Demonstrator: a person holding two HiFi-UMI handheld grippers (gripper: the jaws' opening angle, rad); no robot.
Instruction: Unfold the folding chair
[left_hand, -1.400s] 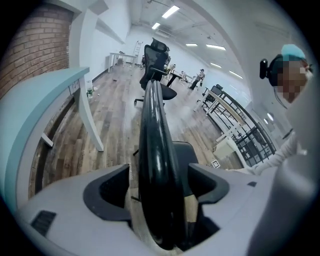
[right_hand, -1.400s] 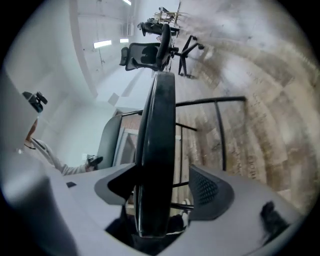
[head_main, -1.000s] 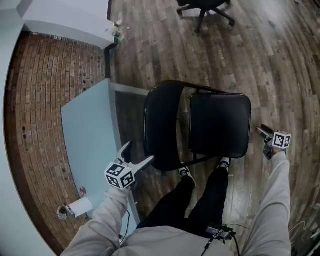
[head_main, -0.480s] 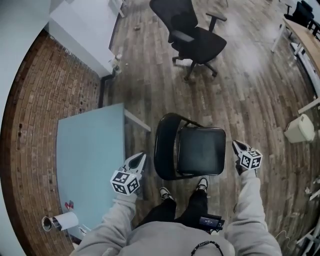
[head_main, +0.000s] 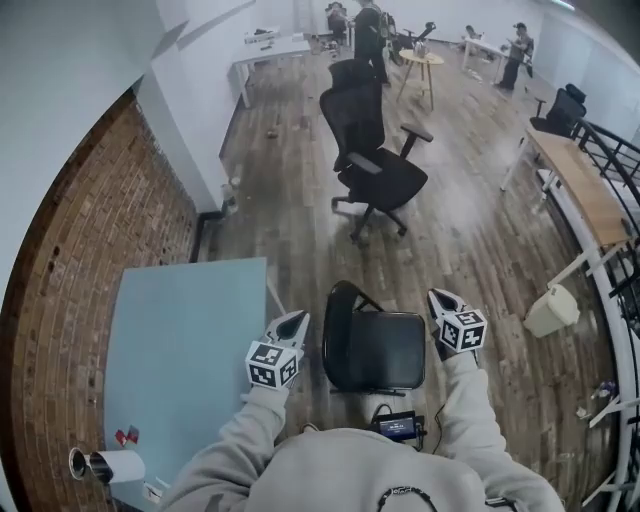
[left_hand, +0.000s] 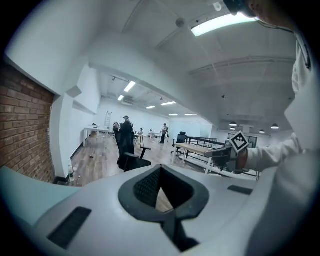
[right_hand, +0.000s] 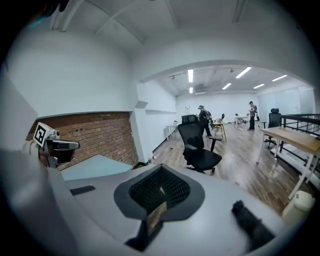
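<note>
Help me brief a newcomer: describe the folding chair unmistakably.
Beside the red brick wall stands a pale blue table. Right of it in the head view is the black folding chair, flat-seated and armless, unlike the wheeled black office chair beyond.

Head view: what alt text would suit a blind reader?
From above, a black folding chair stands unfolded on a wood floor, flanked by the person's shut left claw and right claw. A pale blue table stands to its left.
</note>
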